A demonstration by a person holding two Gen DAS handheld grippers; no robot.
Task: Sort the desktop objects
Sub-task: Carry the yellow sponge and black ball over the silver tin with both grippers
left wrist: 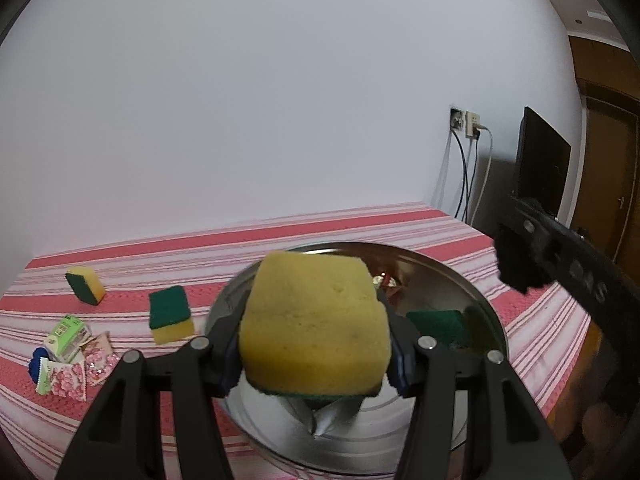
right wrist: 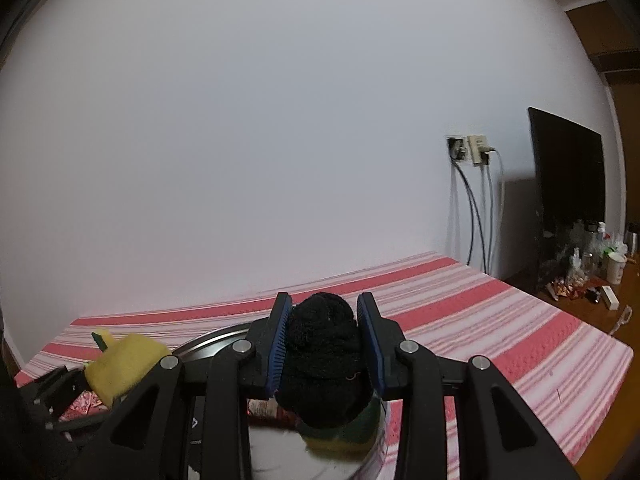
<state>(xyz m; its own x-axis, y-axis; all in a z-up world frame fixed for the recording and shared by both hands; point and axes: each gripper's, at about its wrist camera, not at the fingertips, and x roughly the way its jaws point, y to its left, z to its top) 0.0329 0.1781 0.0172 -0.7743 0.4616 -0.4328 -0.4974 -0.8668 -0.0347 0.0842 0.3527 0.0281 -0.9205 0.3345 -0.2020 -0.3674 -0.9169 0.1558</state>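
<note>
Left gripper (left wrist: 316, 364) is clamped on a yellow sponge (left wrist: 316, 332) right over the steel bowl (left wrist: 472, 292); right gripper (right wrist: 325, 344) squeezes a black knit ball (right wrist: 322, 360). One green-topped sponge (left wrist: 440, 326) is binned already, but two sponges (left wrist: 170, 314) and snack packets (left wrist: 68, 360) off to its left remain.

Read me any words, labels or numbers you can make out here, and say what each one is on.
No text can be read here.
Green and white carton: print too small and blurred.
Floral packets: lettering too blurred.
Snack packets and bottles on the side table: too small to read.
</note>
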